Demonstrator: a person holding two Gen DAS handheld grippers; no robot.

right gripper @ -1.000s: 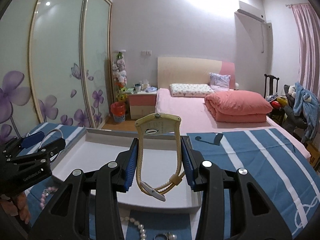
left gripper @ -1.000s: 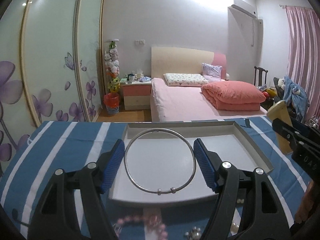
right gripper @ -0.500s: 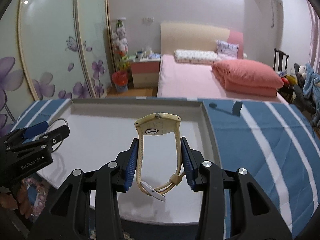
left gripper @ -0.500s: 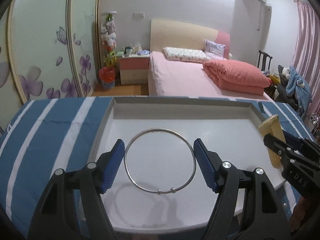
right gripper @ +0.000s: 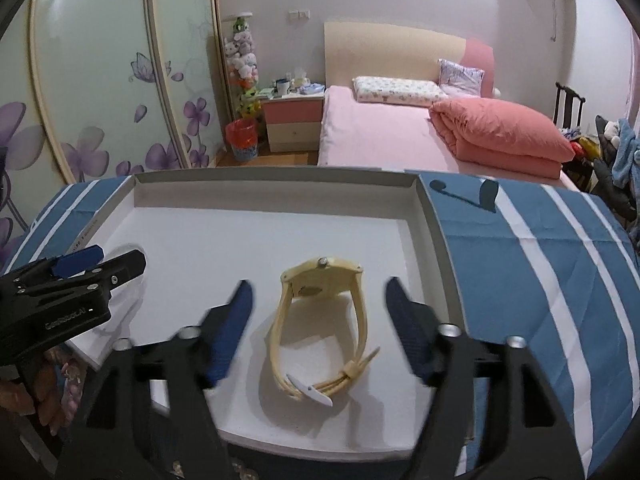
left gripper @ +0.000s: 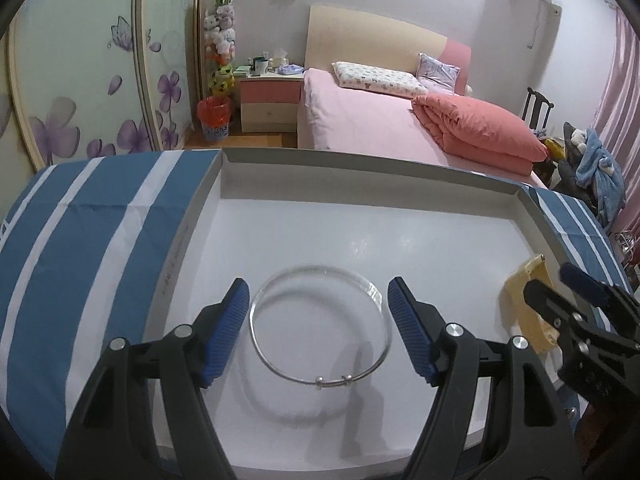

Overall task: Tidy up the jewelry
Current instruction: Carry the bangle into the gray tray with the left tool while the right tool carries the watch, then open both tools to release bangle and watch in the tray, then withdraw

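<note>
Bangle (left gripper: 319, 325): thin silver hoop with two tiny beads on the near side. It's sitting between the left gripper's blue pads, a small gap on each side as far as I can see, with a soft ring-shaped shadow on the tray floor under it, so I honestly can't tell if it's lying flat or tipped up a bit.

Watch (right gripper: 320, 330): cream/yellowish plastic watch, strap buckled into a loop, white tip of the strap poking out toward the gripper. It lies on the tray floor between the right gripper's pads, touching neither.

Left gripper (left gripper: 319, 332): jaws spread wide, nothing pinched. It's low over the tray, pointing out toward the far rim.

Right gripper (right gripper: 319, 330): also wide open, holding nothing, and a bit blurry. Same pose, low and aimed at the far wall of the tray, just off to the right of the left one.

Watch direction: long axis runs straight away from the gripper, the case at the far end and the buckle end nearest the gripper.

Bangle direction: it's round so no real long axis, the beads sit on the gripper side.

Tray (right gripper: 276, 184): shallow white box on a blue and white striped cloth (right gripper: 540, 264).
</note>
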